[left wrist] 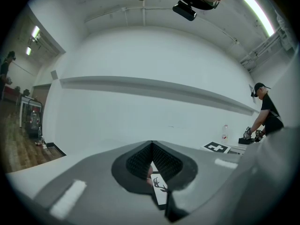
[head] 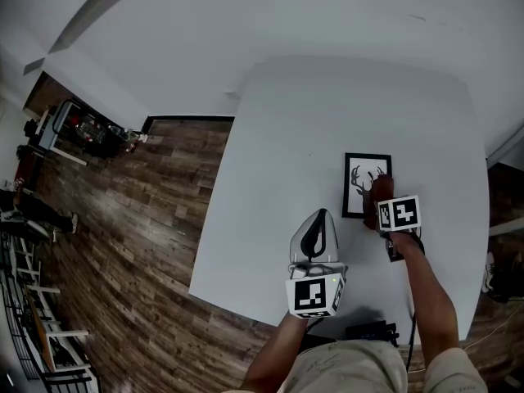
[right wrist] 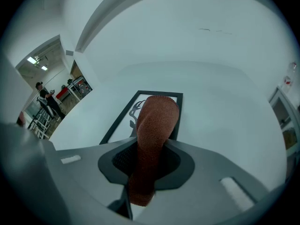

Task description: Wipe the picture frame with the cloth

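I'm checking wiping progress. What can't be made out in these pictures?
Head view: lower right corner of the picture frame, under the cloth and right gripper.
Right gripper view: cloth-to-frame contact, behind the cloth itself.
Left gripper view: most of the frame, behind the left gripper.

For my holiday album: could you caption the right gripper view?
Right gripper clamps a rust-brown cloth over a black picture frame on a white table.
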Demonstrator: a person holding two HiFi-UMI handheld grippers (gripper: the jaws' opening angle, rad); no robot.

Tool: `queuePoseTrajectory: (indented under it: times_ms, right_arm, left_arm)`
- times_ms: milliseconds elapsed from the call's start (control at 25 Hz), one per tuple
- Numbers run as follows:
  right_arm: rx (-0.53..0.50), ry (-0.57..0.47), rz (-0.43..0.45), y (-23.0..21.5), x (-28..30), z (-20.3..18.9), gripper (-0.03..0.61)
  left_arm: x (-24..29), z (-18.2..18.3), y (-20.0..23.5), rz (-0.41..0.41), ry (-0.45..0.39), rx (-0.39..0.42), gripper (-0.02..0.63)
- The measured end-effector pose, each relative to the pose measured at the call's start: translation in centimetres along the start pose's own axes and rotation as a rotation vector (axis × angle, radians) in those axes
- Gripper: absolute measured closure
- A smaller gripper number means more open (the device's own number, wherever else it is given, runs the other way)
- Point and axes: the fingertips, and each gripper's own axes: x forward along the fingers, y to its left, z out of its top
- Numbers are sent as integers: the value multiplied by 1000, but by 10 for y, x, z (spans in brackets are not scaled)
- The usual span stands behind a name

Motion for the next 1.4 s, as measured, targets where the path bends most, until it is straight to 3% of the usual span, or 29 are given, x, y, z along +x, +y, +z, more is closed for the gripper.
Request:
queuePoseTrajectory:
  times_ms: [360, 760, 1000, 1400]
  right_arm:
    - [45, -1, -56, -40, -13, -10, 474]
    - [48, -16, -50, -39, -19, -8, 474]
    - [35, -114, -19, -24, -43, 12, 474]
    - [-84, -415, 25, 14, -109, 55, 473]
  left_arm:
    - [3, 2, -2, -8, -10, -1, 614]
    - [2, 5, -4, -9, -12, 1, 614]
    - [4, 7, 0, 1, 9, 24, 614]
    - [5, 29, -2, 2, 8, 53, 614]
